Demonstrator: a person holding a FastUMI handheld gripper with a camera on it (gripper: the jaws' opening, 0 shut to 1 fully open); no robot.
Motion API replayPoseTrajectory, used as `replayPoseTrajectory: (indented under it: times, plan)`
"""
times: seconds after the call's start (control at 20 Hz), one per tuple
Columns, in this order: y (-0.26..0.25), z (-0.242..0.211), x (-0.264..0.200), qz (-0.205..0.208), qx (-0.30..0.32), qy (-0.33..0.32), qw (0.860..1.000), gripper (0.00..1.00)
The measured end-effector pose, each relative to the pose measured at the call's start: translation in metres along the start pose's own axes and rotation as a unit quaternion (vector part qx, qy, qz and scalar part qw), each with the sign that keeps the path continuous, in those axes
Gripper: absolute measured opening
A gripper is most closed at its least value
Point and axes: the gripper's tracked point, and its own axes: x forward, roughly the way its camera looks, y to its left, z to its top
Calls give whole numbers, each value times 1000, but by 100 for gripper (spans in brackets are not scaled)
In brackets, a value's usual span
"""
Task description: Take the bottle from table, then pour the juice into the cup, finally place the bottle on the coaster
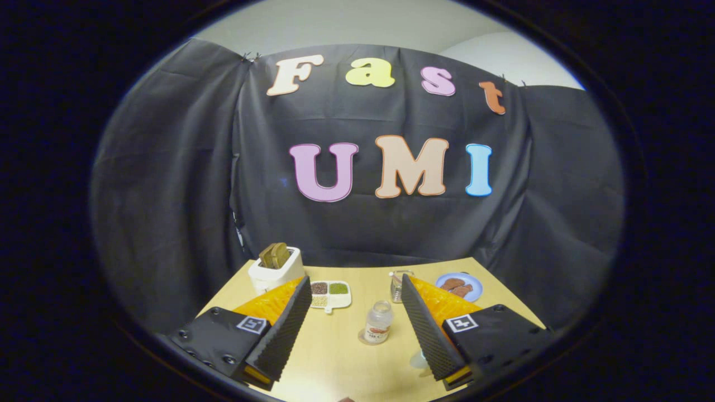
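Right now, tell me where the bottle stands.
In the gripper view the bottle stands upright on the table, between the open gripper fingers and touched by neither, nearer than the divided dish and glass cup.

Gripper (354, 312) held level above the surface, fingers (287, 329) spread wide apart, jaws parted, nothing between the pads, nothing gripped, both fingers angled inward toward their far ends
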Motion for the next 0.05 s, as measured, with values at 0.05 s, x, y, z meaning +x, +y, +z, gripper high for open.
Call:
replayPoseTrajectory:
  times: [0.05]
  plan:
    - [-3, 0, -1, 0, 3, -1, 1000, 99]
